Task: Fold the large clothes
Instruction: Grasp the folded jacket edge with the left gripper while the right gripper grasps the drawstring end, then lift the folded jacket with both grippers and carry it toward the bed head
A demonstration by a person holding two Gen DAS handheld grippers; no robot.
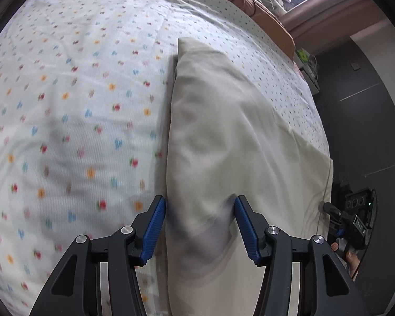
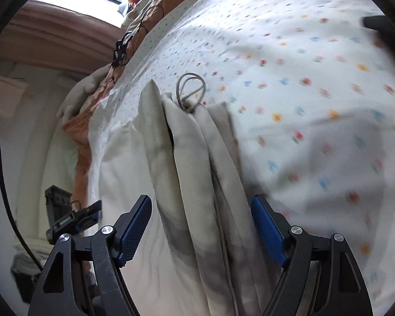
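Your left gripper [image 1: 200, 205] has its blue ribbed jaws partly apart, straddling a raised fold of the pale beige cotton garment [image 1: 223, 131]; the left pad sits at the fold's edge and the right pad dents the cloth slightly, but you cannot tell from this view whether the fold is truly pinched (motion blur softens the contact). Your right gripper [image 2: 201, 208] stands wide open, with clear space between each pad and the cloth; the bunched pleats of the same garment [image 2: 197, 158] run up between its jaws without being held. The garment lies lengthwise on the white bedsheet printed with small coloured flowers [image 1: 79, 92], folded into a long narrow strip near the bed's side edge. In the right wrist view a thin grey drawstring loop [image 2: 191, 87] rests at the far end of the pleats, on the sheet. An orange-brown quilt [image 1: 271, 13] lies bunched along the far edge of the bed. Beyond the mattress edge, the left wrist view shows the other black handheld unit [image 1: 355, 216], with fingers [image 1: 350, 258] wrapped around it.
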